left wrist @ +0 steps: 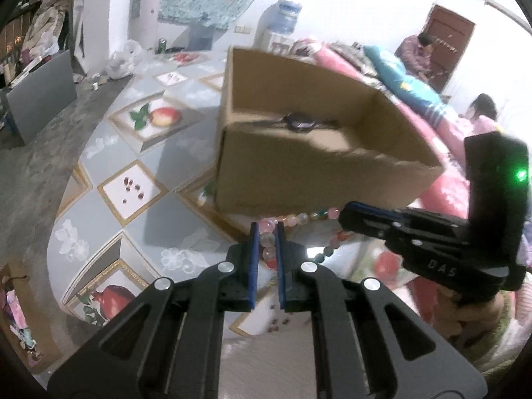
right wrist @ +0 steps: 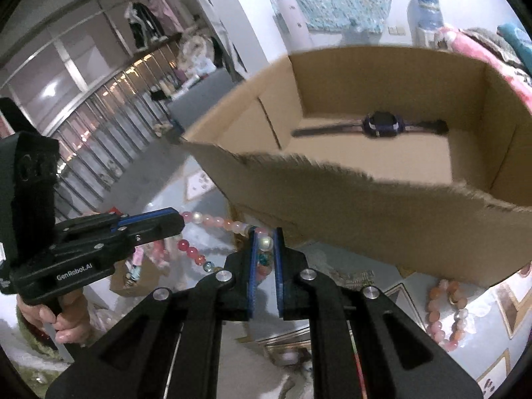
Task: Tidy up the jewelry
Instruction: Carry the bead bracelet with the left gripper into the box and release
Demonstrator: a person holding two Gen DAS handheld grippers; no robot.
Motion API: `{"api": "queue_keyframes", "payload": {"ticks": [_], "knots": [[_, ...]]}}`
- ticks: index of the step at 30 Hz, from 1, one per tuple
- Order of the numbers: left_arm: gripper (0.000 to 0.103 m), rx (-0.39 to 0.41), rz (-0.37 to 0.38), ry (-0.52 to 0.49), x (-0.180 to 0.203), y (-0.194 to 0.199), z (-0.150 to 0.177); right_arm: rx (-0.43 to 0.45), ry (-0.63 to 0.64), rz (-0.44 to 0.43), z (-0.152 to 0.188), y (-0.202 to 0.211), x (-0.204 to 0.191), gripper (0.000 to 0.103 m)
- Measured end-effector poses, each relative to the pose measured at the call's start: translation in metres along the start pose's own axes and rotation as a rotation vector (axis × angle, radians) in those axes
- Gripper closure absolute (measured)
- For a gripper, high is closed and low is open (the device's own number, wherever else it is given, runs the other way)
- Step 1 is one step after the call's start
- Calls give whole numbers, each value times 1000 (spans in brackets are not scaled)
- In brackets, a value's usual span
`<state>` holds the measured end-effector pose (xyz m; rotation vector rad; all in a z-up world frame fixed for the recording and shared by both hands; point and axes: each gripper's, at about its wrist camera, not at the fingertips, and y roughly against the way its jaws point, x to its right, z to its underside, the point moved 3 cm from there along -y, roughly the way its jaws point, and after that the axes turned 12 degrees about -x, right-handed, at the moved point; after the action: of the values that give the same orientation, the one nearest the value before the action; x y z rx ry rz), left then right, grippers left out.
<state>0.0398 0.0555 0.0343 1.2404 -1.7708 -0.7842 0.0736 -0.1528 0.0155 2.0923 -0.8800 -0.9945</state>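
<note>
A string of pink, white and teal beads (left wrist: 307,216) hangs stretched between both grippers, lifted off the table in front of an open cardboard box (left wrist: 299,173). My left gripper (left wrist: 267,232) is shut on one end of the bead string, with beads pinched between its blue pads. My right gripper (right wrist: 266,236) is shut on the other end; in the left wrist view it (left wrist: 345,214) comes in from the right. In the right wrist view the left gripper (right wrist: 181,221) enters from the left. A dark purple watch (right wrist: 382,124) lies on the box floor. A second pink bead bracelet (right wrist: 445,312) rests on the table.
The table (left wrist: 116,153) has a grey cloth printed with fruit pictures. The box's near wall has a torn edge (right wrist: 365,173). A pink blanket (left wrist: 445,193) lies to the right, with two people beyond it. A plastic bag (left wrist: 121,58) and a can (left wrist: 162,46) stand at the far end.
</note>
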Motion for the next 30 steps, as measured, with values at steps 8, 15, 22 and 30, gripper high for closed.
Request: {"api": "queue_keyframes", "payload": {"ticks": [8,15,22,30], "knots": [[95,131,85,-104,27,59,-53,141,89,-21,-44,58,-13,93],[95,115,6,-140,27,26,-113,30,10,-37,-112,33,31,93],[94,-33,-103,-157,10,-46,-143,-209,-50,-22,-147,-34,58,93],[94,-12,-155,-158,3,-57,-144,-222,-83,-76,-147,-53,62,92]]}}
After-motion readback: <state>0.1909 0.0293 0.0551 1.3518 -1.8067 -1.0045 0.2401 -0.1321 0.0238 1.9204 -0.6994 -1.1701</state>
